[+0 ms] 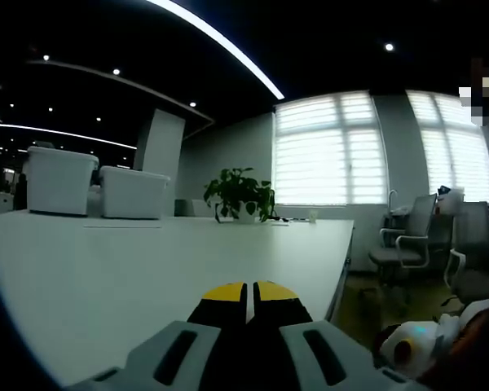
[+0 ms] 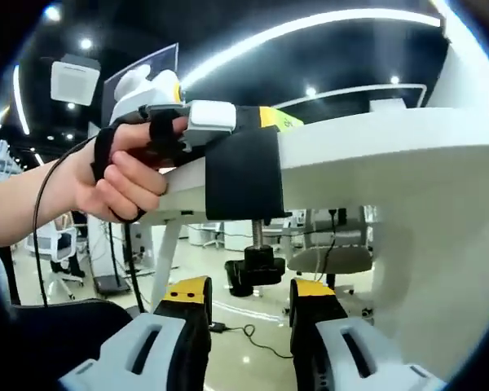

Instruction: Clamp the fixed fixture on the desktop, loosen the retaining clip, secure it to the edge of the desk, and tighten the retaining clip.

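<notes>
My right claw (image 2: 251, 303), jaws parted, sits just below the black screw knob (image 2: 257, 269) of the black clamp fixture (image 2: 243, 173) straddling the white bench (image 2: 367, 147) edge. My left claw (image 1: 250, 295), jaws pressed together, rests over the bench top (image 1: 147, 269).

Daylight glows through the blinds (image 1: 330, 147), blown out nearly white, while the ceiling stays dark apart from bright strip lights (image 1: 220, 41) and small spots. The table (image 1: 147, 261) catches a soft, pale sheen. Straight lines bow hard toward the edges, and the underside of the table lies in shadow.
</notes>
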